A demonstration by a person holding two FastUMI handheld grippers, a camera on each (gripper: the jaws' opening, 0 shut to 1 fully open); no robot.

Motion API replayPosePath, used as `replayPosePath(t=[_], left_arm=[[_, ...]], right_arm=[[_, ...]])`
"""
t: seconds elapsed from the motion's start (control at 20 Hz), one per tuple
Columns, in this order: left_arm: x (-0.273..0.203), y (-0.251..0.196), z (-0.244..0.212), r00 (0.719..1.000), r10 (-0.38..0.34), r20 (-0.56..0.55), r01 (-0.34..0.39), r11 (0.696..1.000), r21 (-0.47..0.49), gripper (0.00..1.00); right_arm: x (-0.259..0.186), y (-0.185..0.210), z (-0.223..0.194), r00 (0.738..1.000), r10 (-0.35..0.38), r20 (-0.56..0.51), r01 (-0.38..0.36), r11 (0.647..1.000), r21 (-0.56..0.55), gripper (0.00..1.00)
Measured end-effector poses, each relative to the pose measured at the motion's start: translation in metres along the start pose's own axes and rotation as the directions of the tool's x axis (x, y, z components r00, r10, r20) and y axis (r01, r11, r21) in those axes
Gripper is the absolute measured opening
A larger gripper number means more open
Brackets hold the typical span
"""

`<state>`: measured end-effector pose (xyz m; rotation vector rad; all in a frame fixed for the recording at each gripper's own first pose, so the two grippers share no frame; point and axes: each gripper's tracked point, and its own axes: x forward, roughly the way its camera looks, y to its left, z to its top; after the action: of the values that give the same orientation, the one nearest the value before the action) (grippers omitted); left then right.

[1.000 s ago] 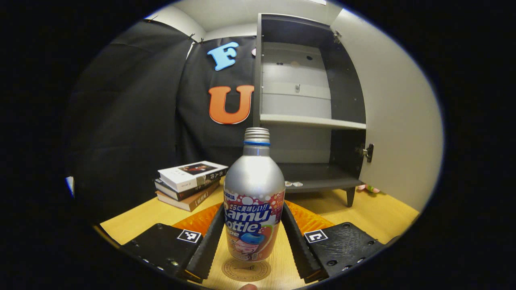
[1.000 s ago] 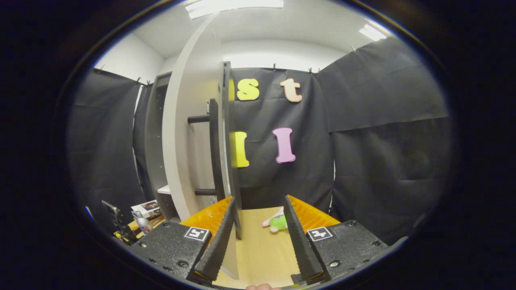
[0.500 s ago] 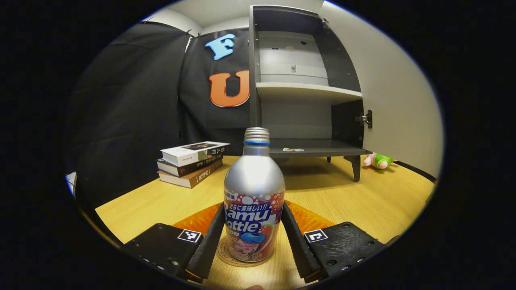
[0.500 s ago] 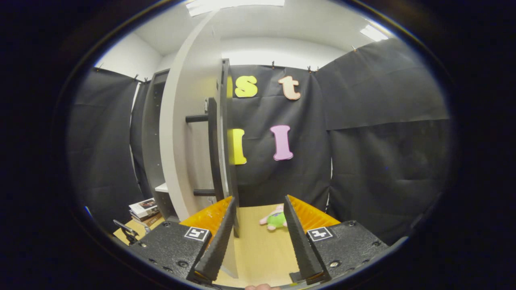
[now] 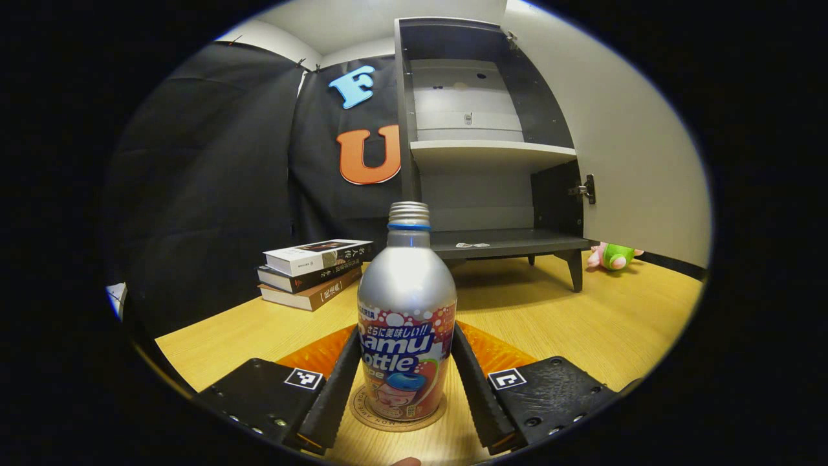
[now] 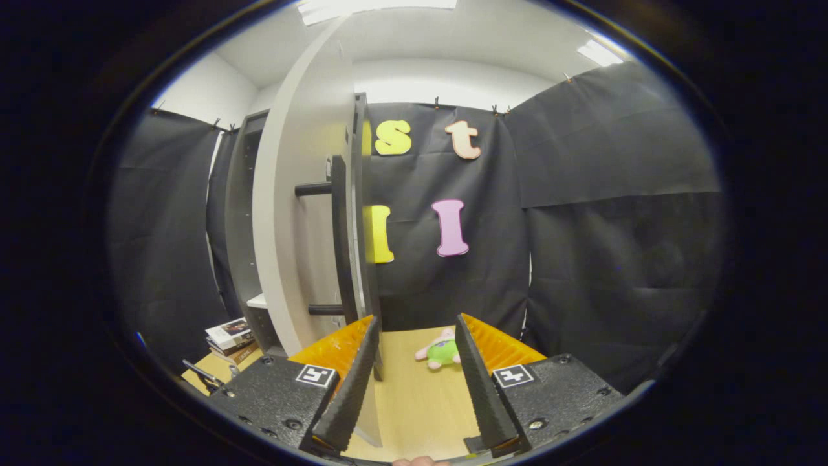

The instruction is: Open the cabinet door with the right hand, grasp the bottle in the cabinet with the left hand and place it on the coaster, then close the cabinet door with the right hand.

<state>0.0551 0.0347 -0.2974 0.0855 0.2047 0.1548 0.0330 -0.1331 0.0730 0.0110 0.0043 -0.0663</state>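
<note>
A silver bottle point(image 5: 406, 304) with a colourful label stands upright on the round coaster point(image 5: 396, 424) on the wooden table point(image 5: 582, 317). My left gripper point(image 5: 405, 336) is shut on the bottle's lower body, one finger pressing each side. Behind it the dark cabinet point(image 5: 479, 155) is open, with its shelves bare and its pale door point(image 5: 621, 149) swung out to the right. In the right gripper view the door point(image 6: 291, 213) shows edge-on, with its dark bar handle point(image 6: 339, 239). My right gripper point(image 6: 416, 323) is open, its left finger right beside the door's lower edge.
A stack of books point(image 5: 314, 272) lies on the table left of the cabinet. A pink and green plush toy point(image 5: 611, 255) lies on the table past the cabinet's front right leg; it also lies ahead of my right gripper as the toy point(image 6: 443, 349).
The left gripper has lowered the bottle until its base rests on the coaster. The right gripper has barely shifted beside the door.
</note>
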Motion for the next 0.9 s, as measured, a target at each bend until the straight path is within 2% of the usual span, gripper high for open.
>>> replayPosePath(t=[0.3, 0.55, 0.75, 0.8, 0.9], left_arm=[[-0.008, 0.009, -0.013, 0.998, 0.041, -0.048, -0.041, 0.999, 0.001, 0.80], [-0.011, 0.005, -0.011, 0.998, 0.018, -0.053, -0.018, 1.000, -0.001, 0.88], [-0.027, 0.013, 0.024, 1.000, 0.024, 0.001, -0.024, 1.000, 0.000, 0.91], [-0.032, 0.014, 0.036, 1.000, 0.020, 0.021, -0.021, 1.000, 0.008, 0.95], [-0.042, 0.017, 0.068, 0.998, 0.011, 0.068, -0.012, 1.000, 0.020, 0.96]], right_arm=[[0.000, 0.000, -0.001, 1.000, 0.000, 0.005, 0.000, 1.000, -0.007, 0.75], [0.001, 0.001, -0.004, 1.000, 0.002, 0.002, -0.002, 1.000, 0.001, 0.75], [0.000, 0.000, -0.004, 1.000, -0.003, 0.003, 0.003, 1.000, -0.005, 0.75], [-0.001, 0.001, -0.003, 1.000, -0.002, 0.005, 0.002, 1.000, -0.006, 0.75], [0.000, 0.001, -0.002, 1.000, -0.003, 0.012, 0.003, 1.000, -0.006, 0.75]])
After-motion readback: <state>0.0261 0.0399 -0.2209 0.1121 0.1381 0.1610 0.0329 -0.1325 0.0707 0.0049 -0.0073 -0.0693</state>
